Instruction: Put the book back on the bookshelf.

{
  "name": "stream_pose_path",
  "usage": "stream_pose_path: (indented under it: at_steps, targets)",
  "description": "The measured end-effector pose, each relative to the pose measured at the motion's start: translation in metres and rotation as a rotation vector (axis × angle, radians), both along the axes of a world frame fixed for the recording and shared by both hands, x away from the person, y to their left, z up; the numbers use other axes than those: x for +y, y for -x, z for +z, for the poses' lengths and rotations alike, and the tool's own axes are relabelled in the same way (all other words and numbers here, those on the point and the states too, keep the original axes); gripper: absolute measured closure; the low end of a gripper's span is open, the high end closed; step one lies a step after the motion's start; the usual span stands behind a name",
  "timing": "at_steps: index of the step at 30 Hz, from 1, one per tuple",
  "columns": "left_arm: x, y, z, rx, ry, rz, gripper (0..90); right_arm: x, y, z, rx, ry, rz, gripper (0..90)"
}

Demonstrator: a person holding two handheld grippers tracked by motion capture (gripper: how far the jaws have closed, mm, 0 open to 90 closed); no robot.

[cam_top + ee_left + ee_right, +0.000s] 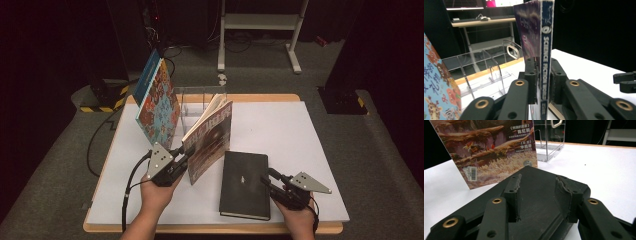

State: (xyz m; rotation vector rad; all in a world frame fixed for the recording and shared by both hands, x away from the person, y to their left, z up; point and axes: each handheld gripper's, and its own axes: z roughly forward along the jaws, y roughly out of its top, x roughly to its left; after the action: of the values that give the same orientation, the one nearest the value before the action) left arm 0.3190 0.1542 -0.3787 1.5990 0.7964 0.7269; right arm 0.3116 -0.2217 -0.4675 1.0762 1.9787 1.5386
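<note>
your forearms come in at the bottom of the high view, and the white table spreads out ahead of them, the largest thing in play. at its far edge stands the clear acrylic book rack, with the patterned book already upright at its left end, leaning a little. the black notebook lies flat near you, right of centre.

your left gripper has its jaws closed tight on the spine of the science fiction magazine; the left gripper view shows both pads pressed on either side of the spine near its lower end. the magazine stands roughly upright, tilted, between the rack and the notebook, its pages fanning slightly at the top; i cannot tell whether its bottom edge touches the table.

your right gripper rests over the notebook's right edge, jaws apart and holding nothing, as the right gripper view shows with the black cover between them.

i judge you are at the carry step: 1 book is racked, 1 is in hand, 1 is waiting. the next move calls for lifting the magazine forward and lowering it spine-down into a free slot beside the patterned book, keeping the grip firm so the loose pages don't catch a divider.
</note>
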Motion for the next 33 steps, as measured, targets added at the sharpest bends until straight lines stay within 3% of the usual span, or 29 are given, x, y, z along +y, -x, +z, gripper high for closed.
stream_pose_path:
  at_steps: [3,8,15,18,27,33]
  targets:
    - [-0.002,-0.005,0.004,-0.009,-0.001,-0.005,78.7,0.001,0.000,0.000,0.000,0.001,0.006,57.0]
    - [-0.009,-0.018,0.010,0.010,-0.005,-0.004,75.8,0.001,0.000,0.000,-0.001,0.000,0.012,57.0]
    - [-0.014,-0.029,0.010,0.023,0.037,-0.003,80.1,0.001,0.001,0.000,-0.002,-0.007,0.015,56.9]
    - [-0.013,-0.031,0.013,0.056,0.041,-0.006,82.6,0.001,0.001,0.001,-0.003,-0.007,0.021,56.9]
    - [-0.015,-0.032,0.015,0.034,0.031,0.031,83.7,-0.001,0.002,0.002,-0.007,-0.014,0.022,57.2]
    - [-0.003,-0.033,0.022,0.004,0.041,0.091,83.8,-0.003,0.001,0.001,-0.001,-0.023,0.013,57.4]
